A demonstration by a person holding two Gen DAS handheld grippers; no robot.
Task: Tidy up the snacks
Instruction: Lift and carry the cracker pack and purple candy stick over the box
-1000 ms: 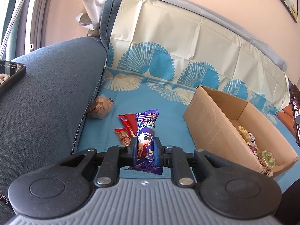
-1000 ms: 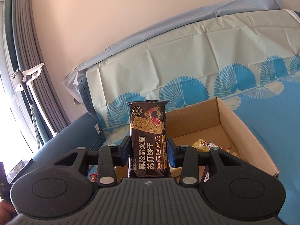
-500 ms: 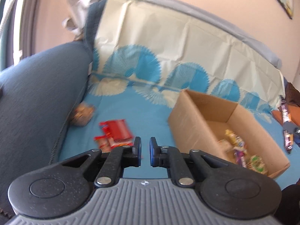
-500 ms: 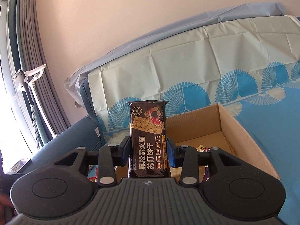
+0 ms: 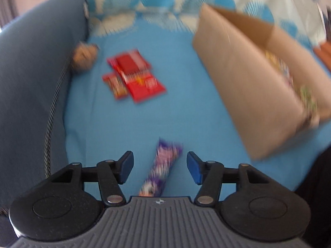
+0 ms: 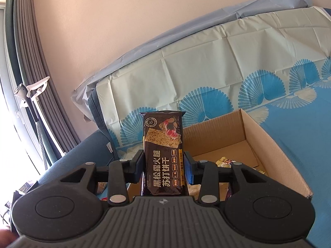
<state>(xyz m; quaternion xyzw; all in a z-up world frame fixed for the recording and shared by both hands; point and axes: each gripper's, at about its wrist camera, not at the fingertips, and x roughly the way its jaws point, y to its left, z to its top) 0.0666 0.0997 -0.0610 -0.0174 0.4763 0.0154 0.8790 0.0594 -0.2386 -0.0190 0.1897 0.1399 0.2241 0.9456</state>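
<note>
In the blurred left wrist view my left gripper (image 5: 160,166) is open above a purple snack pack (image 5: 159,171) that lies on the blue cloth between the fingers. Red snack packs (image 5: 134,76) and a brown snack bag (image 5: 83,56) lie farther off to the left. The cardboard box (image 5: 248,86) stands to the right with several snacks inside. My right gripper (image 6: 163,165) is shut on a dark cracker pack (image 6: 163,150), held upright in front of the same box (image 6: 269,144).
The dark blue sofa armrest (image 5: 31,72) borders the cloth on the left. A fan-patterned cover (image 6: 206,72) drapes the sofa back. Grey curtains (image 6: 26,72) hang at the far left.
The left gripper lost the purple pack, closed empty half a second ago, and now stands open and tilted down over the pack on the cloth. The right gripper still holds the cracker pack.
</note>
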